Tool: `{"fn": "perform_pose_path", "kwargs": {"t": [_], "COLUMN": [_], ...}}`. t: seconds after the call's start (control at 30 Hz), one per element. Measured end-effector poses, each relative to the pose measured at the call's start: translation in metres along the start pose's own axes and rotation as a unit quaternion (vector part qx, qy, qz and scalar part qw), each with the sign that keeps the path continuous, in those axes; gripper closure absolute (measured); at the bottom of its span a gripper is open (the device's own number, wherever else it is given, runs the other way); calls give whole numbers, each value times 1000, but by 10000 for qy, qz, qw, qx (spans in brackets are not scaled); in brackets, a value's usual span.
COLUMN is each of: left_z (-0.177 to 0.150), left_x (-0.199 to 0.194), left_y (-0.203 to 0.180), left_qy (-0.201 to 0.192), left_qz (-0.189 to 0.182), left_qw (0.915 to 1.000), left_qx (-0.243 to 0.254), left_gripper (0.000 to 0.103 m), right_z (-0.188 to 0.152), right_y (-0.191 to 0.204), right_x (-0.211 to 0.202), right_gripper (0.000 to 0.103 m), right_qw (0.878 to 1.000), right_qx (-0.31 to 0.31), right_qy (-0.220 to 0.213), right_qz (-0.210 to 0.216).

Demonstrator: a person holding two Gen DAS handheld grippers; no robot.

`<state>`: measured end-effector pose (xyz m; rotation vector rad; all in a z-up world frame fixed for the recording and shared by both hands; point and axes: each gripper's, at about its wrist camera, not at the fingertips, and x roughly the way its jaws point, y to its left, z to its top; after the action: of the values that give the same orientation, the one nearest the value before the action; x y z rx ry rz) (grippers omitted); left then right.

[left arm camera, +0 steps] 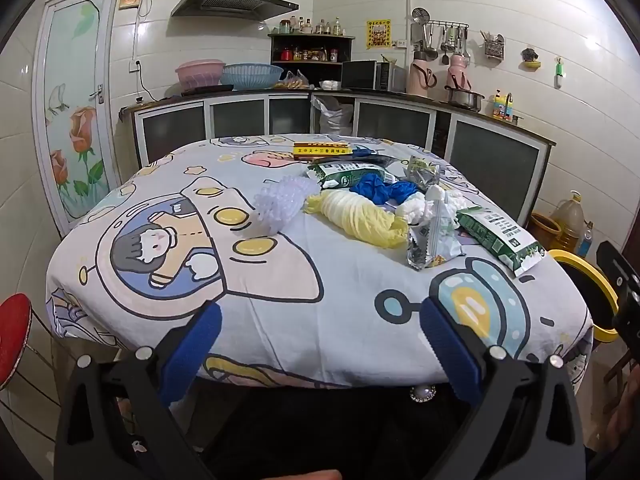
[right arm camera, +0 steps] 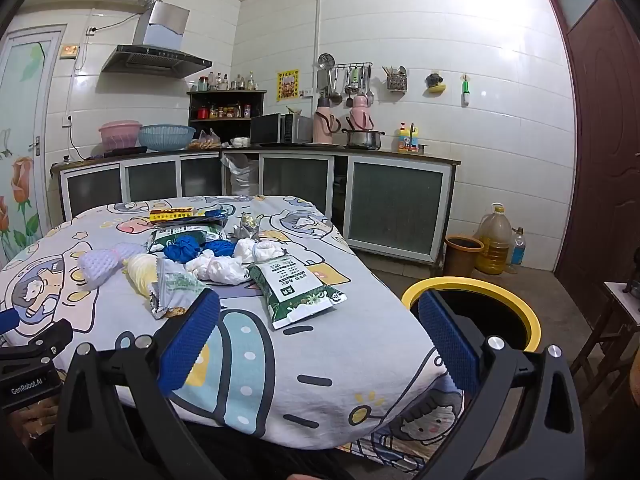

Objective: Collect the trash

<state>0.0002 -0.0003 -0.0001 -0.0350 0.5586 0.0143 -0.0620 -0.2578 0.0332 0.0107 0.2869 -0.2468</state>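
Trash lies on the cartoon tablecloth [left arm camera: 320,280]: a white foam net [left arm camera: 280,202], a yellow crumpled bag [left arm camera: 360,216], blue crumpled plastic [left arm camera: 380,190], white tissue wads [left arm camera: 432,204], a silver snack wrapper [left arm camera: 428,246], green-white packets [left arm camera: 500,238] and a yellow box [left arm camera: 322,149]. A yellow-rimmed black bin [right arm camera: 472,312] stands right of the table. My left gripper [left arm camera: 320,320] is open and empty at the table's near edge. My right gripper [right arm camera: 320,324] is open and empty near the green packet [right arm camera: 298,290] and snack wrapper [right arm camera: 172,288].
Kitchen counter and cabinets [right arm camera: 256,176] run behind the table. A brown bucket [right arm camera: 464,254] and oil jug [right arm camera: 494,240] stand on the floor at right, near a brown door [right arm camera: 600,140]. A red paddle [left arm camera: 14,340] sits at left.
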Motion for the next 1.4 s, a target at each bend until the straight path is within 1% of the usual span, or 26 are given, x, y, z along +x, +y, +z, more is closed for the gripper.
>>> {"fn": "perform_pose_path", "kwargs": {"t": [0.07, 0.33, 0.47, 0.6, 0.7, 0.77, 0.87, 0.93, 1.1, 1.4], "left_z": [0, 1, 2, 0, -1, -3, -7, -8, -9, -10], "left_x": [0, 3, 4, 1, 1, 3, 9, 9, 9, 8], "left_y": [0, 0, 0, 2, 0, -2, -3, -1, 2, 2], "left_qy": [-35, 53, 82, 43, 20, 105, 258, 258, 247, 243], "left_qz": [10, 7, 87, -64, -45, -56, -123, -194, -197, -186], "left_qw": [10000, 10000, 9999, 10000, 10000, 9999, 9995, 9995, 9995, 9995], "left_qx": [16, -32, -13, -46, 19, 72, 114, 66, 27, 41], "left_gripper": [7, 7, 7, 7, 7, 7, 7, 7, 7, 7], "right_z": [0, 1, 1, 4, 7, 10, 14, 13, 10, 12], "right_y": [0, 0, -2, -9, -18, -21, -29, -30, -26, -22], "right_x": [0, 1, 2, 9, 16, 21, 24, 24, 22, 20], "right_gripper": [7, 7, 7, 7, 7, 7, 7, 7, 7, 7], "right_qw": [10000, 10000, 10000, 9998, 9992, 9989, 9990, 9988, 9988, 9992], "right_qx": [2, -15, 39, 177, 340, 372, 394, 443, 375, 282], "right_qy": [-4, -3, 15, 49, 117, 172, 169, 169, 197, 170], "right_qz": [2, -10, 9, 47, 164, 228, 147, 134, 239, 243]}}
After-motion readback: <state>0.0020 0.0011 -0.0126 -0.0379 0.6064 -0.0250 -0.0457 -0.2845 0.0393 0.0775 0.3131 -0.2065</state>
